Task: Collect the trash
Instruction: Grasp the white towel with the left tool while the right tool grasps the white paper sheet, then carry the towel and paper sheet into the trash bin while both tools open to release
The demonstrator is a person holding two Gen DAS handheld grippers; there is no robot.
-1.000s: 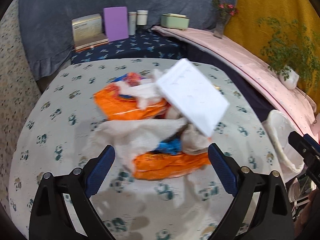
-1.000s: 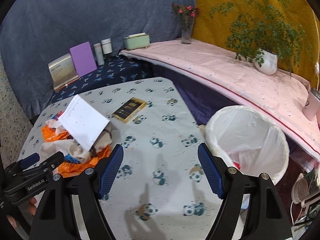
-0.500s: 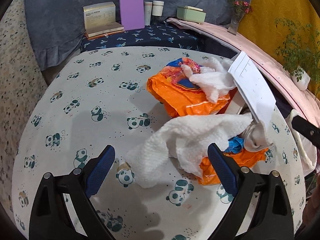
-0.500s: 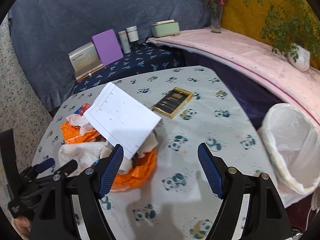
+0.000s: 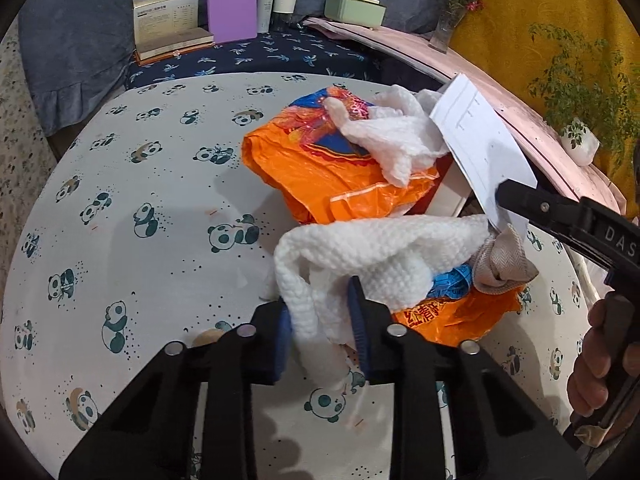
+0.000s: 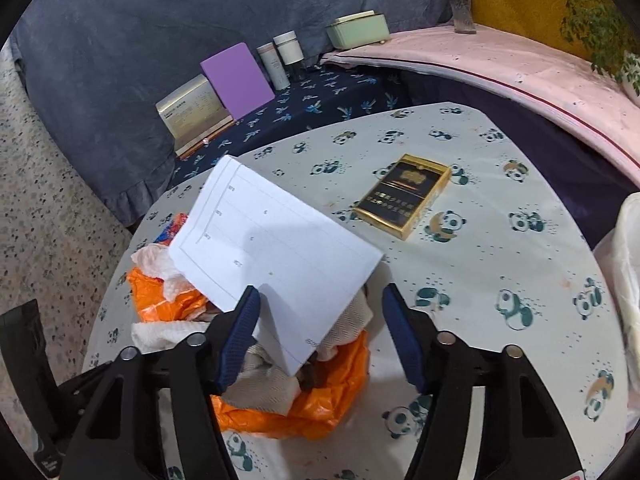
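While the left wrist view looks down on the round panda-print tablecloth [image 5: 132, 184], the left gripper [image 5: 320, 320] sits at 6 o'clock with its jaws closing and a fold of the white knitted cloth [image 5: 360, 256] between the blue pads, which appear to press it already. Beyond it, toward 1 o'clock, the trash heap lies on the table: a crumpled orange plastic bag [image 5: 320, 172], a second white rag [image 5: 396, 136], a beige woven scrap [image 5: 504, 264], a blue wrapper [image 5: 452, 284]. At 3 o'clock the right gripper [image 5: 504, 194] reaches in, its black finger touching the white printed paper sheet [image 5: 480, 144]; a hand [image 5: 600, 364] holds its handle at 4 o'clock.

From the right wrist view, that gripper [image 6: 320, 324] is half spread and closing, with the lower corner of the paper sheet between the jaws; the left pad is beside the sheet, the right pad stands apart, so nothing is pinched yet. The heap lies under the sheet at 7 o'clock. A black-and-gold flat carton [image 6: 404, 196] rests alone at 1 o'clock, and the white-lined bin [image 6: 624, 248] shows at 3 o'clock, at the table's edge.

Judgement: collection is at an early stage. The whole heap is on the table, no item is seen lifted, and the bin's contents are out of view. Remaining: secure both grips, carry to the bin, clear the rest.
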